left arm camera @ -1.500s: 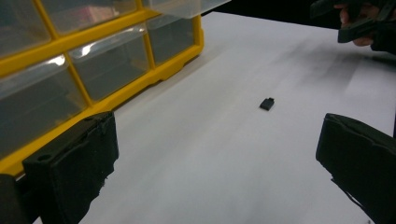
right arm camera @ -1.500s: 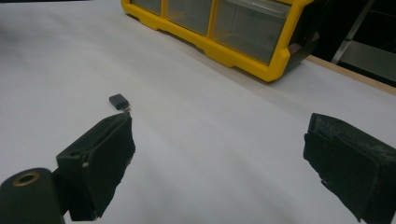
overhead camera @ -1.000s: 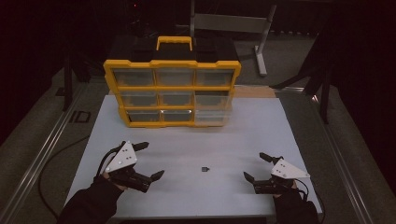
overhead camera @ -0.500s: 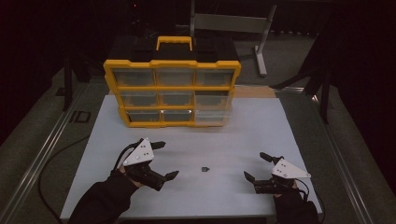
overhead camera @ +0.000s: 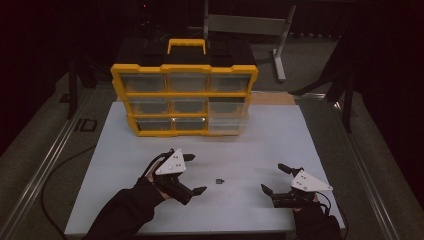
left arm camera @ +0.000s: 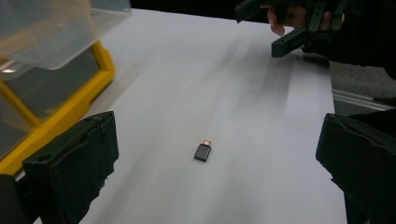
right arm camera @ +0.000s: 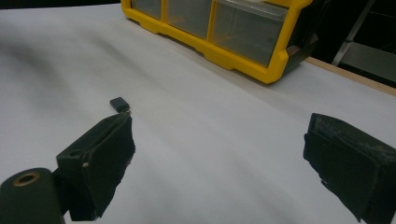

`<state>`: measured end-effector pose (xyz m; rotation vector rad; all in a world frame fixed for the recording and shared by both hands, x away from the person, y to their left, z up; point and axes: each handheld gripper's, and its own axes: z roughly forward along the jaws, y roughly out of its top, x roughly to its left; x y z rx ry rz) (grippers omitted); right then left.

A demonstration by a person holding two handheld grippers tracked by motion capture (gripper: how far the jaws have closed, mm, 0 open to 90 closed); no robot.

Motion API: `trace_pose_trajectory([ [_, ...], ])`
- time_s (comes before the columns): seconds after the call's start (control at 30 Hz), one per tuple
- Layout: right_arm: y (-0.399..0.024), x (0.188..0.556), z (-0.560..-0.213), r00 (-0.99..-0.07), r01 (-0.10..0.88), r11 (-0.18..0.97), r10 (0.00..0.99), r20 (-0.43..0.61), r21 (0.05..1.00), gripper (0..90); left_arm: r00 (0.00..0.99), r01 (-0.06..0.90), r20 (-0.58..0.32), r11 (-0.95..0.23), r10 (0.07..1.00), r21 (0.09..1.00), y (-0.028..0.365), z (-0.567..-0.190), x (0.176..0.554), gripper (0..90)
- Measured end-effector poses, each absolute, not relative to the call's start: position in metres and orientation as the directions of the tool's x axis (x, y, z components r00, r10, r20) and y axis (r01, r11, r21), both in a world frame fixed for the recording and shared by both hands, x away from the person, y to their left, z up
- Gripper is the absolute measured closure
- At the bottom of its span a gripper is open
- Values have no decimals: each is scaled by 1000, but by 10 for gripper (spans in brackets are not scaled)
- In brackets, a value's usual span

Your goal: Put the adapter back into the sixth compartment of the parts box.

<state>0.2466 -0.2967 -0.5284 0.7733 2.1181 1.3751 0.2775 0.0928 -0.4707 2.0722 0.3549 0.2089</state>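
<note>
Small black adapter (overhead camera: 219, 180) lies untouched; left tongs (overhead camera: 194, 173), spread, moved nearer; right tongs (overhead camera: 274, 179) spread.

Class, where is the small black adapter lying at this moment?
In the high view the small black adapter lies loose on the white table, between the open left gripper and the open right gripper, nearer the left one, in front of the yellow organizer.

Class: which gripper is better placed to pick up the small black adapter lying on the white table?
Left. The left gripper is open, nearer the small black adapter, which lies centred ahead of its fingers.
</note>
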Motion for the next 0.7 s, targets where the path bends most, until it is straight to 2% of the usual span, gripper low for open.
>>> trace_pose_trajectory([
  [0.7, -297, 247, -529, -717, 198, 327, 691, -91, 924, 86, 967, 167, -30, -538, 253, 826, 56, -503, 294, 0],
])
